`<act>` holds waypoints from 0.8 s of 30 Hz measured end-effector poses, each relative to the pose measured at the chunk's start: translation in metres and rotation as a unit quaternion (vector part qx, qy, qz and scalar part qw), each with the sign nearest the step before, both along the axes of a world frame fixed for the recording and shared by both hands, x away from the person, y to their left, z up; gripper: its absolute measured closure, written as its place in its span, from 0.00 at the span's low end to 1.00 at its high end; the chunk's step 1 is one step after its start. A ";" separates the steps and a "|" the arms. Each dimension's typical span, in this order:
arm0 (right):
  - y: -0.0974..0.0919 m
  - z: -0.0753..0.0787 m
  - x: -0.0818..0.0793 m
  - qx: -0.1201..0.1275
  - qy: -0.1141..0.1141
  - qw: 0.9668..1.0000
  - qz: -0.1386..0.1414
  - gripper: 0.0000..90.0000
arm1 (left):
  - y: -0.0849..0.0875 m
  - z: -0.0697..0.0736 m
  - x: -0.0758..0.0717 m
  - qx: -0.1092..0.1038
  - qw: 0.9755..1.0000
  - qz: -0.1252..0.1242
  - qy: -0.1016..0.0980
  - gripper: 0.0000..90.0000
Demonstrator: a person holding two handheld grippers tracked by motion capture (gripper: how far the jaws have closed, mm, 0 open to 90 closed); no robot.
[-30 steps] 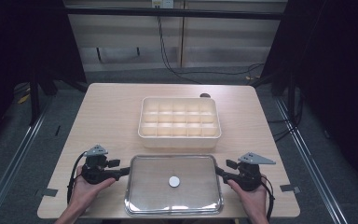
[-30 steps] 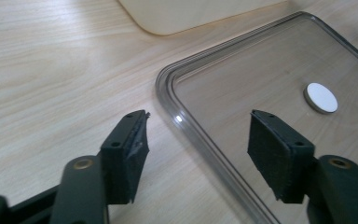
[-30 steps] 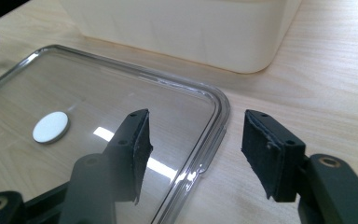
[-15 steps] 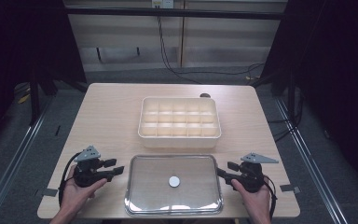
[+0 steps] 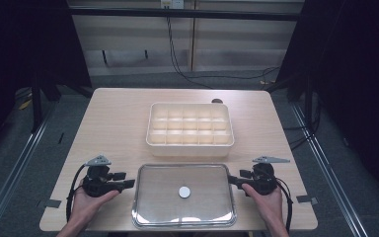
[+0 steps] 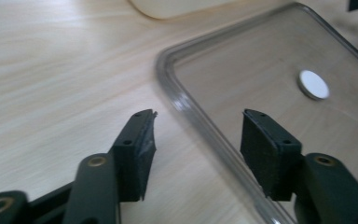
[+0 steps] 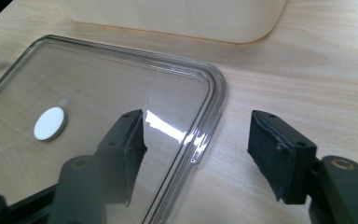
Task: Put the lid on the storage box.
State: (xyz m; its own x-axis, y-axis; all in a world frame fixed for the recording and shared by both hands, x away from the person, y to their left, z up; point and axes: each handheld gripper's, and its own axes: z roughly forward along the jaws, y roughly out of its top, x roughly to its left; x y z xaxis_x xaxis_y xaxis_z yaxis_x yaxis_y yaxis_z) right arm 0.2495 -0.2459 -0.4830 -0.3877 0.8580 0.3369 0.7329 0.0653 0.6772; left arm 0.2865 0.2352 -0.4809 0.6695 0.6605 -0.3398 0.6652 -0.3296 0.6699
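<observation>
- High view: a clear, flat, rectangular plastic lid [image 5: 184, 195] with a small white round disc [image 5: 184, 191] at its centre lies on the pale wooden desk [image 5: 113, 123], near the front edge. Just behind it, apart from it, stands an open cream plastic box divided into compartments [image 5: 191, 129]; the compartments look empty. The lid appears to belong to that box and seems staged for lifting onto it. The left claw [image 5: 128, 183] sits just beside the lid's left short edge; the right claw [image 5: 233, 179] sits at its right short edge. A hand holds each tool from the bottom of the frame. The symmetrical placement suggests a two-sided lift, to keep the broad lid level.
- Left gripper view: the left claw [image 6: 196, 135] is spread, its jaws having just been opening. The lid's raised rim [image 6: 200, 126] runs between the two pads [image 6: 137, 149], yet neither pad presses on it. One jaw stands over bare desk, the other over the clear panel.
- Right gripper view: the right claw [image 7: 198, 140] is likewise spread, its jaws having just been opening. The lid's rounded corner rim [image 7: 209, 121] lies between the pads without contact. The cream box wall [image 7: 177, 16] rises beyond.
- Judgement: both claws straddle the rim, not yet pinching it.
</observation>
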 end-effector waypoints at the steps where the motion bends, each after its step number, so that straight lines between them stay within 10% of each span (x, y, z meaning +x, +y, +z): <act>1: 0.000 -0.002 0.001 0.000 0.002 1.000 -0.001 0.44 | -0.002 0.000 -0.001 0.005 1.000 -0.008 -0.002 0.55; 24: 0.025 -0.016 -0.008 -0.027 0.006 1.000 -0.006 0.52 | -0.021 -0.013 -0.013 0.041 0.998 -0.044 0.009 0.73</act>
